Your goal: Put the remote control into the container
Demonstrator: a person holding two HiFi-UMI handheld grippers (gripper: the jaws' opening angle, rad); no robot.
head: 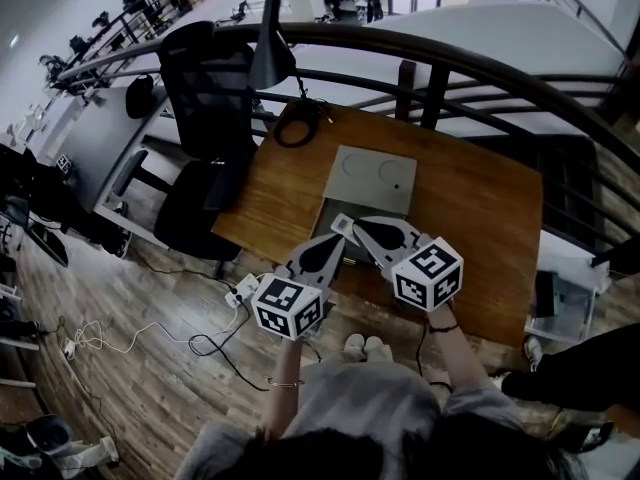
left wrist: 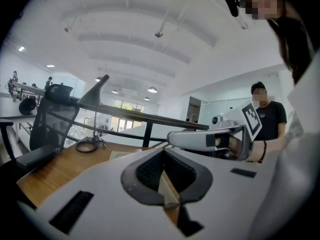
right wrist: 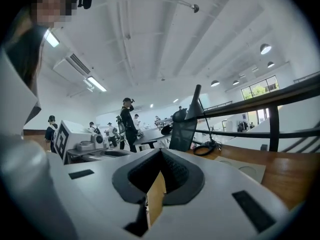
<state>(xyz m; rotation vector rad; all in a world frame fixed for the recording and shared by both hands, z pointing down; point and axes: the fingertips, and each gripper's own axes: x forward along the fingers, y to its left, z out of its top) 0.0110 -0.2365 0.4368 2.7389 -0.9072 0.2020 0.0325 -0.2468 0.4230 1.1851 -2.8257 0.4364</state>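
Both grippers hover over the near edge of the wooden table (head: 470,208), jaws pointing away from me. My left gripper (head: 338,238) is shut with nothing between its pads (left wrist: 163,152). Just right of it, my right gripper (head: 346,225) is also shut and empty (right wrist: 161,152). Beyond their tips lies a light grey tray (head: 375,176) with two round recesses, also visible as the tray (left wrist: 120,155) and the tray (right wrist: 250,170) in the gripper views. A darker box (head: 328,218) at its near side is partly hidden by the jaws. I cannot make out a remote control in any view.
A black desk lamp (head: 270,53) and a coil of black cable (head: 298,125) stand at the table's far left corner. A black office chair (head: 205,98) is to the left, and a dark railing (head: 480,68) runs behind the table. A power strip (head: 243,290) lies on the floor.
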